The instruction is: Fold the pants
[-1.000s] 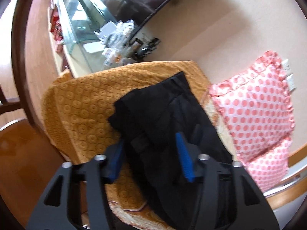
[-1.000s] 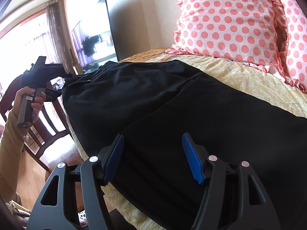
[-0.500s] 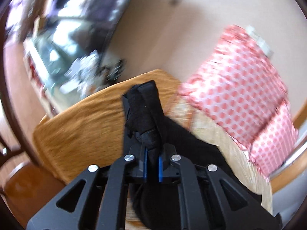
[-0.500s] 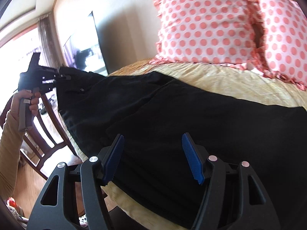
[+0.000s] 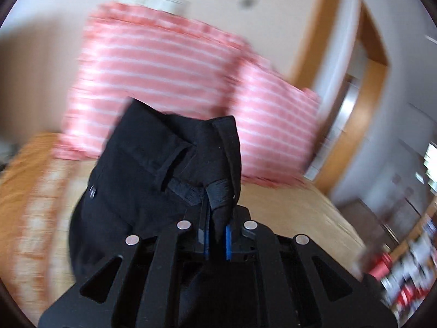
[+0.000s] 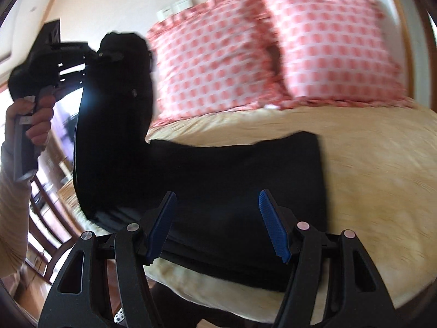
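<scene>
Black pants (image 6: 235,180) lie across the bed, legs stretched to the right. My left gripper (image 5: 217,235) is shut on the waistband end of the pants (image 5: 169,169) and holds it lifted off the bed; in the right wrist view it shows at the upper left (image 6: 90,54), with the cloth hanging down from it. My right gripper (image 6: 215,224) is open and empty, low over the near edge of the pant legs, a finger on each side.
Two pink polka-dot pillows (image 6: 273,52) stand against the wall behind the pants. The yellow bedspread (image 6: 377,164) lies under them. A wooden chair (image 6: 46,191) stands left of the bed. A doorway (image 5: 363,87) is at the right.
My left gripper closed on the waistband, then lifted it and swung it toward the pillows. The right gripper stayed open and shifted along the pant legs.
</scene>
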Demonstrator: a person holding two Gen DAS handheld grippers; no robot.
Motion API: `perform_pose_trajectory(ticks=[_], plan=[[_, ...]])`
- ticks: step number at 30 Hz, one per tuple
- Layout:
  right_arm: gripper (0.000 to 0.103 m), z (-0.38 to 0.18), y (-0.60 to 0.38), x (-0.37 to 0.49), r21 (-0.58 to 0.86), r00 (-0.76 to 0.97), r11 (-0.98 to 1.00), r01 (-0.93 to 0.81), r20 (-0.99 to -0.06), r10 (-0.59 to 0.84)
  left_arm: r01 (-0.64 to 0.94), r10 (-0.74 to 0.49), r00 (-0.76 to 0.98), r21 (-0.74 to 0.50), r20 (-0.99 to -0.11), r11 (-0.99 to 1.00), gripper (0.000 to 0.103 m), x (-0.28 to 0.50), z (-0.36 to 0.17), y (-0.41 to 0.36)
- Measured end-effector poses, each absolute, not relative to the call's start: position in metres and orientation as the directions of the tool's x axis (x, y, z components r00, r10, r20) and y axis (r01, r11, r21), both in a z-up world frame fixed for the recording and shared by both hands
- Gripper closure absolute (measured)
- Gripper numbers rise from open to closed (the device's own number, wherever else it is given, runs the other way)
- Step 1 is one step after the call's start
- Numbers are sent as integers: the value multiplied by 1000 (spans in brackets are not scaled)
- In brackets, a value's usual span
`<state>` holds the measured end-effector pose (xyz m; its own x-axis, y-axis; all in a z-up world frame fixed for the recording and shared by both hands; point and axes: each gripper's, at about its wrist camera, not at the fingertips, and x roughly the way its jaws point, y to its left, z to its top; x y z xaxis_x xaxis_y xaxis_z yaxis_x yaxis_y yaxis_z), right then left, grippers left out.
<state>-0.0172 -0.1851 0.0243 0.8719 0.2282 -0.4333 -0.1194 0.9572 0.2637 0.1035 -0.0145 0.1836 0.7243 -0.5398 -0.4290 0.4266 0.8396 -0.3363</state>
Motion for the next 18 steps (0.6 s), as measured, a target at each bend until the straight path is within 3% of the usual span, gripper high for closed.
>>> perform_pose_trajectory(ticks=[4, 8, 15, 18], plan=[[38, 14, -215, -33, 286, 876, 958, -16, -457, 151, 568, -680, 529, -384, -507, 728, 96, 88, 133, -93], [38, 2, -241, -42, 312, 866, 948, 66, -489, 101, 590, -695, 373, -421, -614, 689, 96, 77, 68, -139], [38, 6, -260, -47, 309, 881, 945, 110, -470, 51, 594, -669, 459, -358, -585, 721, 96, 64, 90, -141], [38, 10, -265, -50, 305, 887, 944, 125, -461, 31, 616, -646, 432, -317, -629, 721, 95, 54, 76, -149]])
